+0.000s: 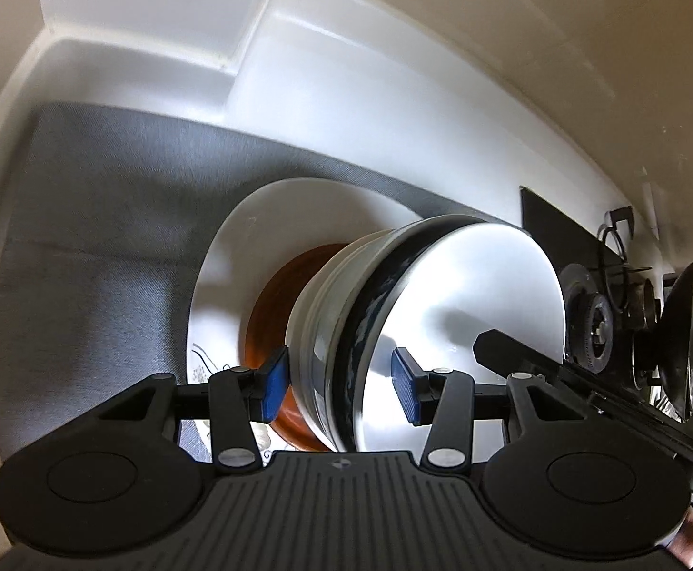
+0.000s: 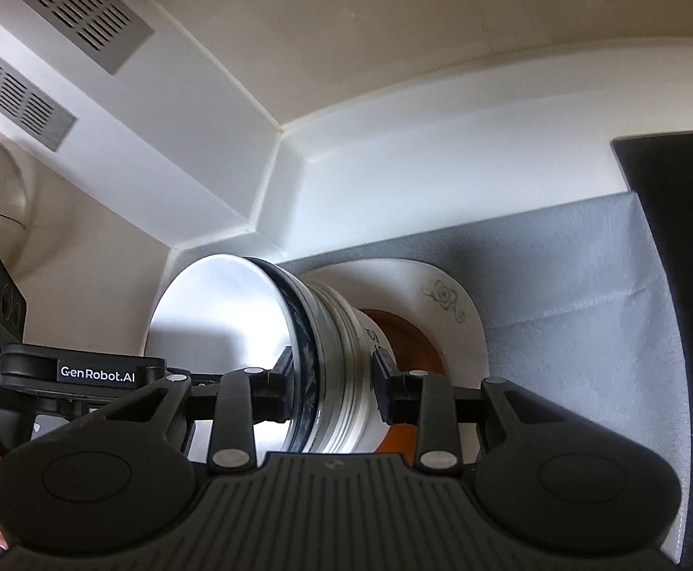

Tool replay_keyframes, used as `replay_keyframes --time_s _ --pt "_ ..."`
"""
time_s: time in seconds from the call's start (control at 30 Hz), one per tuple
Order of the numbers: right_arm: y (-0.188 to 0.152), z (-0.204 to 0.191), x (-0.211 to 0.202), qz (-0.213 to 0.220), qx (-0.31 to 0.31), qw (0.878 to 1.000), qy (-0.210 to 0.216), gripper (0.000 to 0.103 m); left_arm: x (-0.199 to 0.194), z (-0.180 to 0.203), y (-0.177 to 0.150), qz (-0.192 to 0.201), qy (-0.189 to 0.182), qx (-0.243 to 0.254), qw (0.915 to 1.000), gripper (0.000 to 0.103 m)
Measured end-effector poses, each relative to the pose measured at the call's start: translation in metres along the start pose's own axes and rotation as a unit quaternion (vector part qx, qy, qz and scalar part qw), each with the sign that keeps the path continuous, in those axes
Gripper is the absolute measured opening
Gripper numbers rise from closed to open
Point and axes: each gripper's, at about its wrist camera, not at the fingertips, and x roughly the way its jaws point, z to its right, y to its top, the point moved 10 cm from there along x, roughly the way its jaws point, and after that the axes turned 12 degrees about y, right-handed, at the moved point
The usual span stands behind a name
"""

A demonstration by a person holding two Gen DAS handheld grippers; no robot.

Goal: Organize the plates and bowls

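Both tools grip one stack of bowls (image 1: 341, 347) from opposite sides. The left tool (image 1: 339, 383) has its blue pads clamped over the stack's rims, one pad inside the top bowl (image 1: 460, 314) and the other on the outer wall. The right tool (image 2: 334, 388) pinches the same rims likewise. The stack sits over a brown dish (image 1: 270, 314) on a white flowered plate (image 1: 222, 285), which lies on a grey cloth (image 1: 99, 219) covering the desk. A stove burner (image 1: 594, 319) stands nearby.
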Motion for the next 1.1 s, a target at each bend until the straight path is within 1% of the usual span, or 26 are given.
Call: replay_keyframes --time_s 0.17,0.27,0.3,0.5,0.57,0.63,0.7,0.73,0.8,0.87,0.9,0.93,0.97,1.0,1.07,1.1 --pt "-0.005 0.014 0.015 -0.003 0.012 1.0 -0.002 0.036 0.02 -0.001 0.001 0.0 0.009 0.008 0.9999 0.049" --pt "-0.008 0.02 0.02 -0.003 0.013 1.0 -0.005 0.036 0.029 -0.002 -0.002 -0.004 0.004 0.009 0.9999 0.048" --pt "-0.009 0.021 0.021 -0.001 0.013 1.0 -0.006 0.036 0.03 -0.001 -0.001 0.003 0.003 0.013 0.9999 0.046" --pt "-0.013 0.028 0.028 -0.009 0.012 1.0 -0.023 0.036 0.028 0.004 0.0 0.025 0.008 0.036 0.999 0.046" --pt "-0.015 0.03 0.024 -0.003 0.021 1.0 -0.017 0.036 0.027 0.007 -0.002 0.034 0.013 0.046 0.9983 0.046" --pt "-0.017 0.03 0.022 -0.001 0.023 1.0 -0.019 0.036 0.024 0.006 -0.004 0.042 0.009 0.045 0.9981 0.048" --pt "-0.018 0.026 0.015 0.006 0.022 0.999 -0.024 0.036 0.017 0.006 -0.006 0.055 0.003 0.038 0.9977 0.059" --pt "-0.019 0.023 0.01 0.01 0.019 0.999 -0.026 0.036 0.01 0.005 -0.007 0.07 0.004 0.04 0.9967 0.062" --pt "-0.021 0.015 -0.006 0.023 0.006 0.999 -0.045 0.036 -0.01 0.005 -0.011 0.109 0.027 0.051 0.9924 0.079" --pt "-0.024 0.003 -0.025 0.039 -0.015 0.996 -0.073 0.037 -0.036 0.005 -0.018 0.151 0.05 0.062 0.9853 0.087" --pt "-0.027 -0.004 -0.036 0.048 -0.026 0.995 -0.085 0.04 -0.052 0.006 -0.023 0.176 0.068 0.074 0.9793 0.09" --pt "-0.031 -0.013 -0.044 0.049 -0.034 0.994 -0.096 0.047 -0.068 0.006 -0.028 0.199 0.089 0.084 0.9722 0.091" --pt "-0.037 -0.024 -0.053 0.048 -0.042 0.993 -0.099 0.048 -0.086 0.01 -0.036 0.22 0.106 0.095 0.9651 0.094" --pt "-0.043 -0.036 -0.063 0.052 -0.051 0.993 -0.097 0.049 -0.104 0.015 -0.045 0.233 0.114 0.109 0.9597 0.098" --pt "-0.054 -0.06 -0.083 0.061 -0.068 0.991 -0.098 0.064 -0.138 0.029 -0.067 0.251 0.131 0.13 0.9502 0.1" --pt "-0.059 -0.073 -0.095 0.066 -0.076 0.99 -0.098 0.077 -0.154 0.033 -0.077 0.258 0.141 0.138 0.9457 0.1"
